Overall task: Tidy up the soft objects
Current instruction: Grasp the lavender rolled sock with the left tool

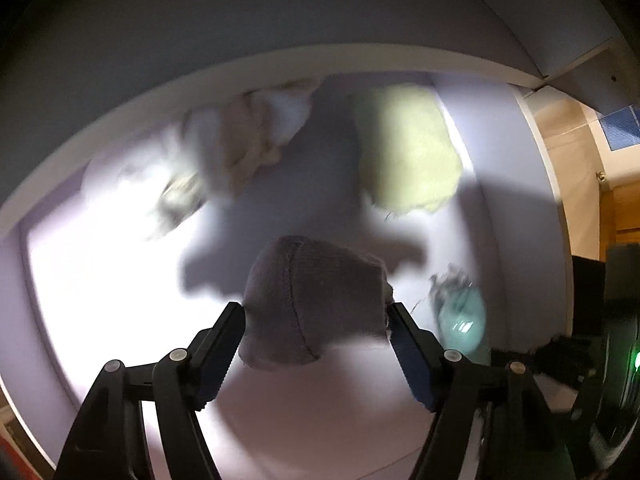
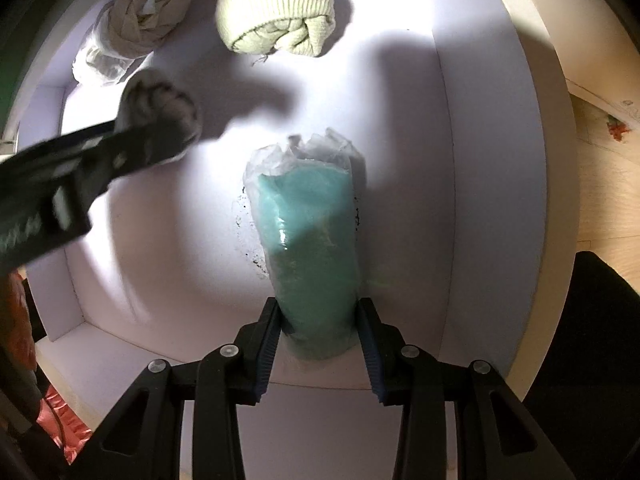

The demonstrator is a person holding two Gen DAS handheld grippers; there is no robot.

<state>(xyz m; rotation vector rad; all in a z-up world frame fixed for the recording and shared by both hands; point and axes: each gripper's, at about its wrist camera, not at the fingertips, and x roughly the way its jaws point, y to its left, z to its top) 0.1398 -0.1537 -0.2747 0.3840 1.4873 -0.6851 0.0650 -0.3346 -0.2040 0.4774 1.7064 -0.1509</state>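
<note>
A grey knit roll (image 1: 312,300) sits between the tips of my left gripper (image 1: 315,312), whose pads touch both of its sides; it hangs above the floor of a white drawer (image 1: 100,280). In the right wrist view the same left gripper (image 2: 168,136) reaches in from the left with the grey roll (image 2: 160,96) at its end. My right gripper (image 2: 320,320) is shut on a teal cloth in a clear plastic bag (image 2: 312,232), which lies lengthwise on the drawer floor (image 2: 160,260). That teal packet (image 1: 460,316) also shows in the left wrist view, at the lower right.
A pale green knit roll (image 2: 276,4) (image 1: 404,148) and a beige cloth bundle (image 2: 148,20) (image 1: 248,136) lie at the drawer's far end. The drawer's right wall (image 2: 496,160) borders wooden flooring (image 2: 600,208). Something red (image 2: 60,424) lies outside, at the lower left.
</note>
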